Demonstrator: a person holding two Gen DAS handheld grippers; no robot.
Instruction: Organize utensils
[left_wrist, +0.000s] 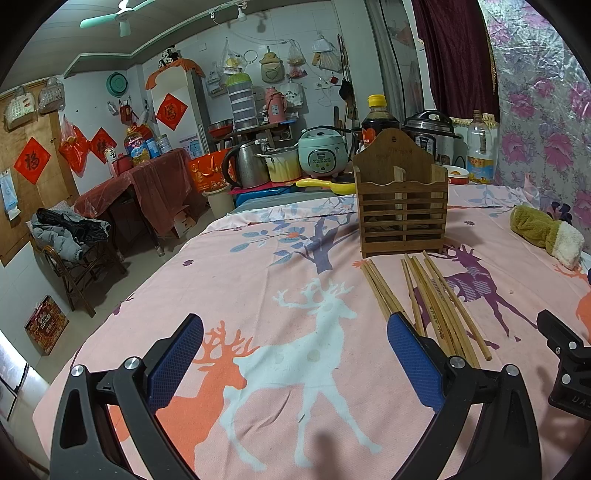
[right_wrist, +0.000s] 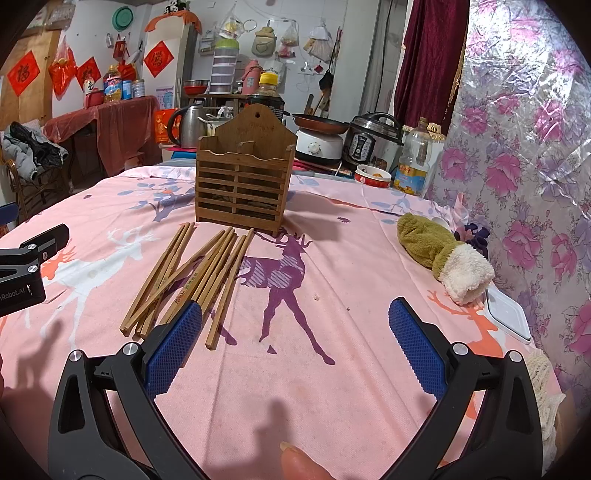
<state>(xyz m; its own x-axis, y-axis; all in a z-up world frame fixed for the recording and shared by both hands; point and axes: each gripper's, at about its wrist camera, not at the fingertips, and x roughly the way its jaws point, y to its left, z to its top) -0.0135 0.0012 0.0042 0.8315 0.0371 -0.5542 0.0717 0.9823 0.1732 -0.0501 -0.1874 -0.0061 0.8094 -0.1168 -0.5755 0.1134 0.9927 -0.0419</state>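
Observation:
Several wooden chopsticks (right_wrist: 195, 277) lie loose on the pink deer-print cloth (right_wrist: 351, 236), fanned out in front of a slatted wooden utensil holder (right_wrist: 243, 184) that stands upright. My right gripper (right_wrist: 295, 314) hovers open just right of the chopsticks' near ends, nothing between its blue pads (right_wrist: 173, 347). In the left wrist view the same chopsticks (left_wrist: 424, 299) and holder (left_wrist: 400, 210) sit to the right. My left gripper (left_wrist: 295, 328) is open over the white deer, its right pad (left_wrist: 413, 362) covering the near chopstick ends.
A green and cream plush item (right_wrist: 443, 254) lies right of the holder, a white lidded box (right_wrist: 508, 314) beside it. A floral plastic sheet (right_wrist: 524, 147) walls the right side. Kettle (left_wrist: 247, 164), rice cooker (left_wrist: 323, 153) and oil bottle (right_wrist: 413, 162) crowd the far edge.

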